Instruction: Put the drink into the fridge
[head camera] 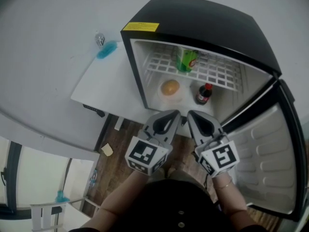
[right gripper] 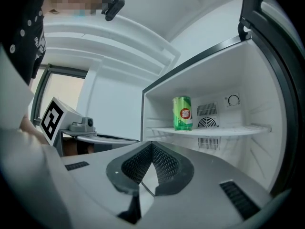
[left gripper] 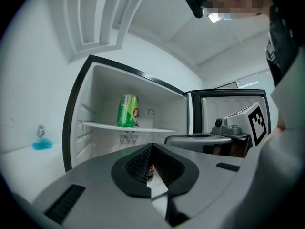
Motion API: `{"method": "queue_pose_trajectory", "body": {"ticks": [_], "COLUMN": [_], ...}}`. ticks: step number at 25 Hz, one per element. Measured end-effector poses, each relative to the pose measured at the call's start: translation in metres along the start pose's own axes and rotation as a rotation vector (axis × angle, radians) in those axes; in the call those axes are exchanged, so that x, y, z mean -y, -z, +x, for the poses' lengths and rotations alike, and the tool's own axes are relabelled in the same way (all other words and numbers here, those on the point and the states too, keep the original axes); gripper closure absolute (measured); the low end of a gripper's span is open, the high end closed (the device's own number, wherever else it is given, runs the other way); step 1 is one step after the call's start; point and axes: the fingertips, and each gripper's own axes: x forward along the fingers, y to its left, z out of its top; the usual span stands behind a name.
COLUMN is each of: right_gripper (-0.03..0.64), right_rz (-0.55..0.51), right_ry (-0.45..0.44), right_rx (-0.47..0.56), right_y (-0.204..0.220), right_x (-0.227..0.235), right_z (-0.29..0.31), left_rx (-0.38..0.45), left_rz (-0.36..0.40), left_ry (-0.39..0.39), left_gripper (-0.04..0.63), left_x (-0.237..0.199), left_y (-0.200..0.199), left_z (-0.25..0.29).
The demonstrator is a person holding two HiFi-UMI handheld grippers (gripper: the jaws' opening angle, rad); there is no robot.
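Observation:
A green drink can (head camera: 185, 59) stands upright on the white wire shelf (head camera: 217, 71) inside the open black fridge (head camera: 203, 21). The same can (left gripper: 127, 111) (right gripper: 182, 113) shows in both gripper views. A dark bottle with a red cap (head camera: 204, 94) stands on the fridge floor, and its cap (left gripper: 151, 168) peeks through the left jaws' notch. My left gripper (head camera: 176, 114) (left gripper: 152, 145) and right gripper (head camera: 189, 115) (right gripper: 151, 143) hover side by side just in front of the fridge opening. Both are shut with nothing held.
An orange (head camera: 170, 87) lies on the fridge floor left of the bottle. The fridge door (head camera: 270, 163) stands swung open at the right. A white tabletop (head camera: 104, 83) with a blue object (head camera: 106, 49) sits left of the fridge. Wooden floor lies below.

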Motion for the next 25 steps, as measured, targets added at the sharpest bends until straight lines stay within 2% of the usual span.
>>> {"method": "queue_pose_trajectory", "body": {"ticks": [8,14,25], "right_gripper": [0.609,0.609,0.609], "right_rz": [-0.014,-0.077,-0.107], "right_ry": [-0.043,-0.085,-0.069], "right_rx": [-0.029,-0.056,-0.077], "right_y": [0.000,-0.004,0.000], "right_x": [0.003,0.001,0.009], "right_z": [0.000,0.004,0.004], "left_rx": [-0.010,0.016,0.022], "left_rz": [0.008,0.010,0.013], "left_ry": [-0.001,-0.007,-0.008], "left_gripper": [0.588,0.589,0.589], "left_x": [-0.003,-0.007,-0.012], "left_y": [0.005,-0.006,-0.003], "left_z": [-0.001,0.001,0.004]}}
